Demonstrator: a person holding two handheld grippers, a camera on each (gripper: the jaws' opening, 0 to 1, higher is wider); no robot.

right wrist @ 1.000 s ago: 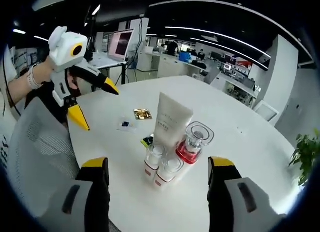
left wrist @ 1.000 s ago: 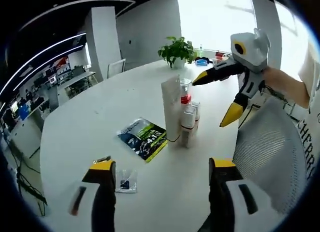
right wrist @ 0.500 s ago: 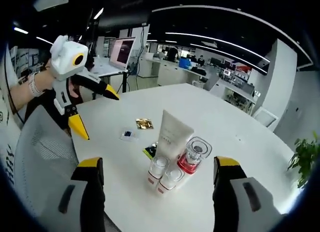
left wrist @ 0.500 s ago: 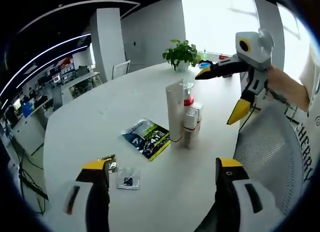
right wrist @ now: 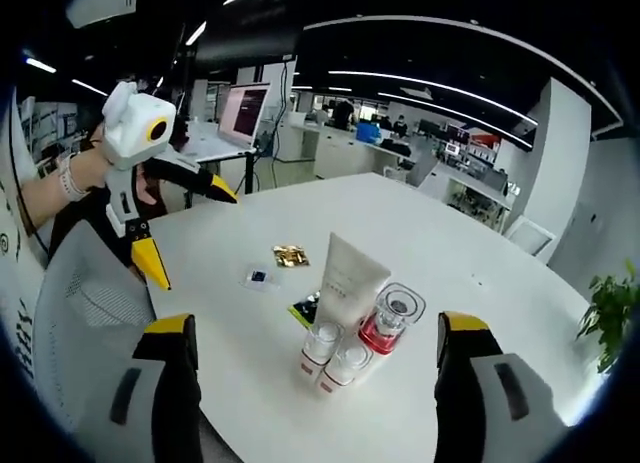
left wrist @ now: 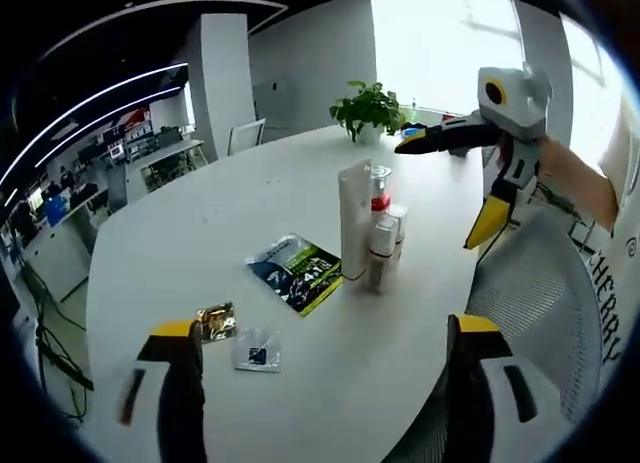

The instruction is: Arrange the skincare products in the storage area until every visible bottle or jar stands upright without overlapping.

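Standing together near the edge of the round white desk (right wrist: 470, 283) is a tight cluster of skincare products: a tall white tube (right wrist: 347, 281) set on its cap, a clear-topped bottle with a red base (right wrist: 388, 320) just beside it, and two small clear-capped bottles (right wrist: 333, 355) in front, all upright and touching or nearly touching. In the left gripper view the same group reads as the white tube (left wrist: 353, 219) with the red-based bottle (left wrist: 379, 189) behind it and the small bottles (left wrist: 385, 246) pressed to its side. Just beside the tube lies a flat dark green and blue packet (left wrist: 296, 273), and further along the desk sit a small clear sachet (left wrist: 257, 350) and a gold foil sachet (left wrist: 215, 322), well apart from the bottles. The left tongs (left wrist: 320, 378) hang over the desk edge with their yellow-tipped jaws wide apart and nothing between them; from the other side they show (right wrist: 180, 223) held in a hand, jaws spread. The right tongs (right wrist: 315, 368) are likewise held apart and empty, short of the bottles, and appear (left wrist: 455, 188) raised above the desk beyond the cluster. A grey mesh chair back (left wrist: 535, 303) stands at the desk's edge, and a potted green plant (left wrist: 369, 107) sits at the far side.
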